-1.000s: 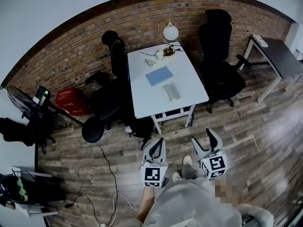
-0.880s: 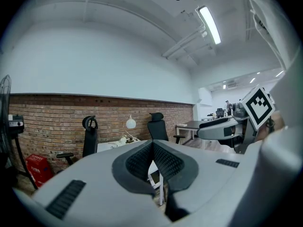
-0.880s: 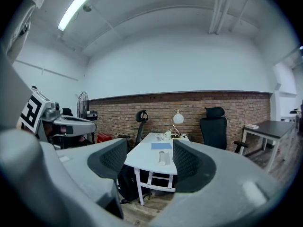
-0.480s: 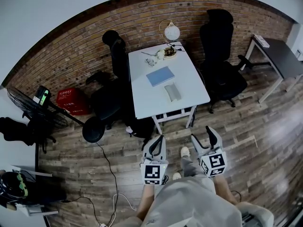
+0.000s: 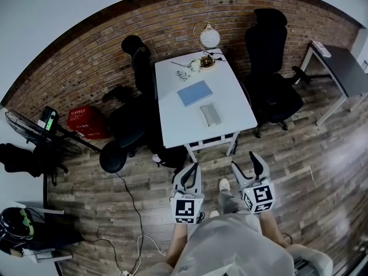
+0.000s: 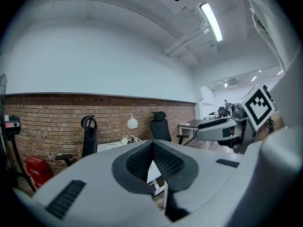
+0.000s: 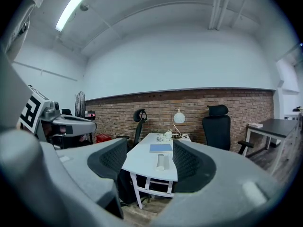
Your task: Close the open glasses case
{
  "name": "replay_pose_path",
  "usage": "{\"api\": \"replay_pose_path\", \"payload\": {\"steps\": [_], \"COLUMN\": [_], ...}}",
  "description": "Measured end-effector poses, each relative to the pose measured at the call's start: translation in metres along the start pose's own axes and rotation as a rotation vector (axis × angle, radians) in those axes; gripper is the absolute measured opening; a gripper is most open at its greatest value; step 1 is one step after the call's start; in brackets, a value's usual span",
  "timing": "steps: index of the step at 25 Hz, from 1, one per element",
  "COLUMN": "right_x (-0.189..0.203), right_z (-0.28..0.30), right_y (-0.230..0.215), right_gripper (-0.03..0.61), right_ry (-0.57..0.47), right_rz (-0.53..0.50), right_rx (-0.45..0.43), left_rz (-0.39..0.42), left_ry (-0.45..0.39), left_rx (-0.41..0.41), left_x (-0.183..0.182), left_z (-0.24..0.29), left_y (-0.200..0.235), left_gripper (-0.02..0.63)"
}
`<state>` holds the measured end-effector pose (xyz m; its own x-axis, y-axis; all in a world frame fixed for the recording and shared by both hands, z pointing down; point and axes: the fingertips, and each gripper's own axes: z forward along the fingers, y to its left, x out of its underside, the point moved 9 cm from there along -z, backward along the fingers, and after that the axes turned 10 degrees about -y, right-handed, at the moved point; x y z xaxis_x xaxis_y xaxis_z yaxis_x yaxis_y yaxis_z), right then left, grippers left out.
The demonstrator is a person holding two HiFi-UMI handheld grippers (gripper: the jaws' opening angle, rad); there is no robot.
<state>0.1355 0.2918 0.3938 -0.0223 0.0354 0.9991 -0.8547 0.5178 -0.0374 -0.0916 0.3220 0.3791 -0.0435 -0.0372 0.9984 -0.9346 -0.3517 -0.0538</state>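
Glasses case (image 5: 210, 114), on white table (image 5: 172, 125) just nearer than blue notebook (image 5: 194, 92): likely light, stiff, hinged, so push its lid's free edge; your left gripper (image 5: 188, 176) is pinched together empty, your right gripper (image 5: 247, 167) parted, empty.

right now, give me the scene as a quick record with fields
table: white, ahead of the person across open floor
case: grey, on the table toward its near end; lid state too small to tell
notebook: blue, just beyond the case
lamp: round white shade, at the table's far end
left gripper: jaws together, nothing held
right gripper: jaws apart, nothing between them
contact: neither gripper touches the table or case
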Motion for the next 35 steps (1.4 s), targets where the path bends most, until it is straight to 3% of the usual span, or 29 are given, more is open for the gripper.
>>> {"api": "replay_pose_path", "payload": {"steps": [35], "right_x": [0.002], "right_z": [0.174], "right_y": [-0.129], "right_gripper": [0.304], "right_ry": [0.025], "right_rz": [0.013], "right_rx": [-0.1], "left_rz": [0.014], "left_ry": [0.042], "left_rx": [-0.073], "left_x": [0.016], "left_z": [0.196], "left_y": [0.043], "left_gripper": [0.003]}}
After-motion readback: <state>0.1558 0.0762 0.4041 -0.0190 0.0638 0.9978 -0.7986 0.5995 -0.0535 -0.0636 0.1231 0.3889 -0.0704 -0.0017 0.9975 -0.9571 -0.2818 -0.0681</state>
